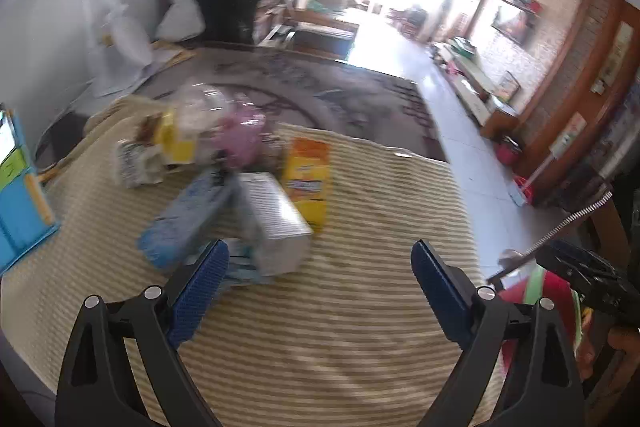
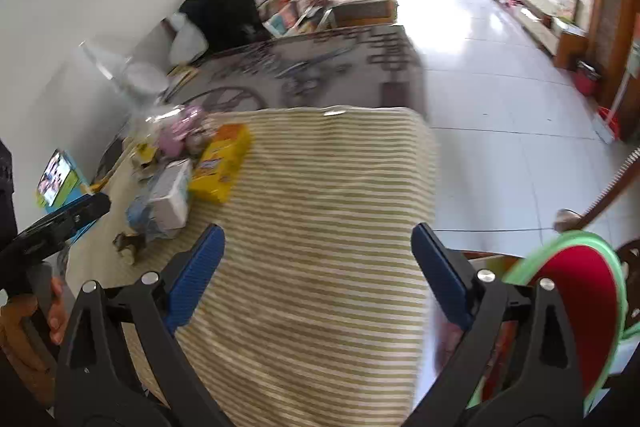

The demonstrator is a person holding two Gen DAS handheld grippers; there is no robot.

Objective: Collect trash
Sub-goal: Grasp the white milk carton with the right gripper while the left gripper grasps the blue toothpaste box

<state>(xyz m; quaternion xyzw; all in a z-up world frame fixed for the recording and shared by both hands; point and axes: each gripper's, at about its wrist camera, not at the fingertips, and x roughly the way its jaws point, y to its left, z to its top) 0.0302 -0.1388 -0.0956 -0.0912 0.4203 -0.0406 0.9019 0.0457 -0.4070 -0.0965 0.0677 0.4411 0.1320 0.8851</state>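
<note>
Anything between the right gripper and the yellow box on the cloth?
No. In the right wrist view, only bare striped cloth lies between the open right gripper and the yellow box.

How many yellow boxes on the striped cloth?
1. The yellow box lies flat at the far side of the trash pile, beside the grey carton. A smaller yellow packet sits further back; blur and clutter may hide more.
</note>
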